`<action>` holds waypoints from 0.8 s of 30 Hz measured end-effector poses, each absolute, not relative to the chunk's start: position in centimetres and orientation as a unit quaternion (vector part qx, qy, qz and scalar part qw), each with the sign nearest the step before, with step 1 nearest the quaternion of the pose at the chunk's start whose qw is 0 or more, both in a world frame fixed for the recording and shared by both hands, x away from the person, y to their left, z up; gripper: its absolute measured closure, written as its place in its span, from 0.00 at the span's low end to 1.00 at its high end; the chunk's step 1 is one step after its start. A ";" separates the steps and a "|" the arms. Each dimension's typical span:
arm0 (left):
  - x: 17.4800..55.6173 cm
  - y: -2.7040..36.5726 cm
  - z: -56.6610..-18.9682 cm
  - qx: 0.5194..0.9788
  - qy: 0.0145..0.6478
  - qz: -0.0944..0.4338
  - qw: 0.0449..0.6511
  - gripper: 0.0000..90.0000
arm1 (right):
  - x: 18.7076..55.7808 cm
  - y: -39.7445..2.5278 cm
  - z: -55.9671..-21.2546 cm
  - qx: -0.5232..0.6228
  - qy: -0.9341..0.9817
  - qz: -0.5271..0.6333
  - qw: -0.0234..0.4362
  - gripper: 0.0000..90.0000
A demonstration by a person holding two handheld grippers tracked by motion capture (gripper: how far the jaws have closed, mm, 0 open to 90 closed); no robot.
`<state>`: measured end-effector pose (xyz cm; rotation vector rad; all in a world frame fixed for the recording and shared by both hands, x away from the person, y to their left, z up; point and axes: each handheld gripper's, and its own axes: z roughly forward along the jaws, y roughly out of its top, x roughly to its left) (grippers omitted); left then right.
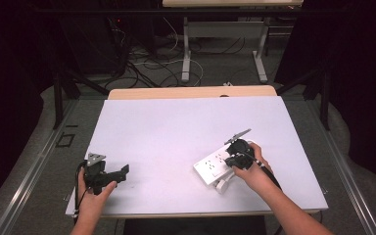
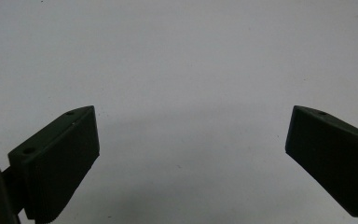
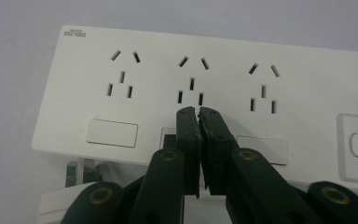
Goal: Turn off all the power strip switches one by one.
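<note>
Left hand-held gripper (image 1: 108, 175) rests at the bench (image 1: 176, 127) front-left corner, jaws spread wide, nothing btwn them. White power strip (image 1: 214, 164) lies front-right on the bench. Right hand-held gripper (image 3: 198, 112) sits w/ jaws closed together, tips over the strip's middle switch row.

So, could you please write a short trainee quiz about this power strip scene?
1. True or false: the left tongs are open over bare table.
2. How many socket groups does the power strip show in the right gripper view?
3. The right tongs are: A) wide open, B) shut, tips over the strip's middle switch, C) holding a cable.

Key: 1 true; 2 three; 3 B.
</note>
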<state>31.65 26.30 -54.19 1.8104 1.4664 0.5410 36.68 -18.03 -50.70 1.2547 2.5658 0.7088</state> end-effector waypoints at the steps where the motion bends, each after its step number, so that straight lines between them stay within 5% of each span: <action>1: 31.6 26.3 -54.2 0.705 0.570 0.211 0.365 0.03 | 36.6 -17.9 -50.8 0.423 0.866 0.248 0.101 0.97; 24: 31.7 26.3 -54.2 0.705 0.570 0.211 0.365 0.03 | 36.4 -17.1 -50.9 0.408 0.880 0.229 0.088 0.96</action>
